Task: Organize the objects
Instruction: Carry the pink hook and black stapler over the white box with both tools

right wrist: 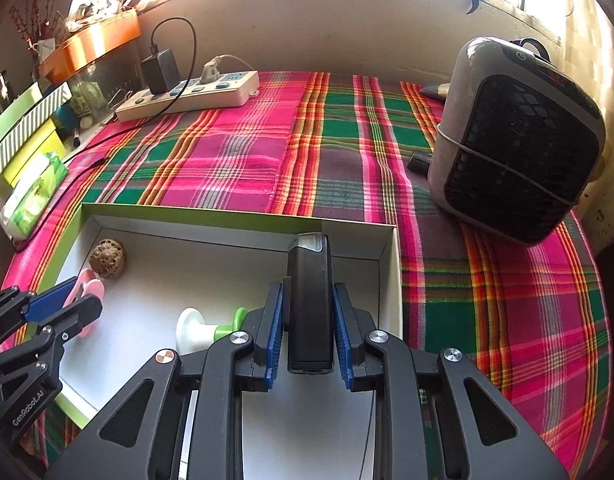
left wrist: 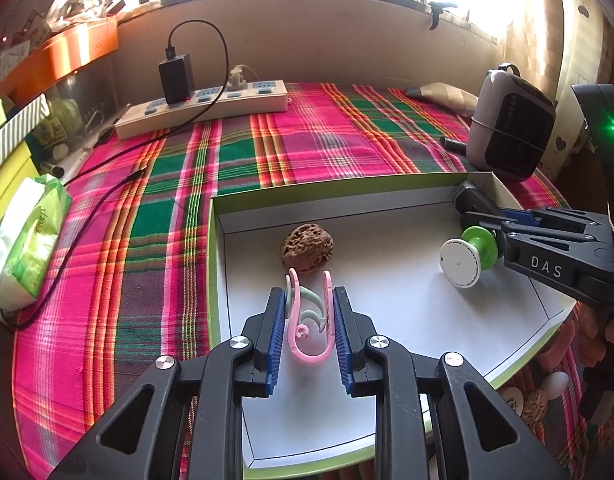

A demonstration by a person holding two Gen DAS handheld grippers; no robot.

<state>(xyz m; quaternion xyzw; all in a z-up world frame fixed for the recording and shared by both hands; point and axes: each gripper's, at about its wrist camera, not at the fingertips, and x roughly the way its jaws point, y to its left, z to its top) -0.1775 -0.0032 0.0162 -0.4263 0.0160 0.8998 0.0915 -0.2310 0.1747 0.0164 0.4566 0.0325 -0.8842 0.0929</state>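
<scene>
Left gripper (left wrist: 309,320): narrowed on pink clip (left wrist: 310,320), long axis along fingers, above box (left wrist: 387,192) floor near walnut (left wrist: 305,249) | Right gripper (right wrist: 307,322): gripping black device (right wrist: 309,304) (lengthwise), pointing at far-right corner | spool (right wrist: 207,330) between the two.

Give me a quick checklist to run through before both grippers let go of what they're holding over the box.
1. Left gripper jaws closed on the pink and green clips: ok.
2. Right gripper jaws closed on the black device: ok.
3. Both loads inside the white box rather than over the plaid cloth: ok.
4. Clips clear of the brown walnut ahead of them: ok, a small gap shows in the left wrist view.
5. Black device clear of the green and white spool: cannot tell, the spool sits close to the right gripper's left jaw.
6. Loads already resting on the box floor: cannot tell.
</scene>
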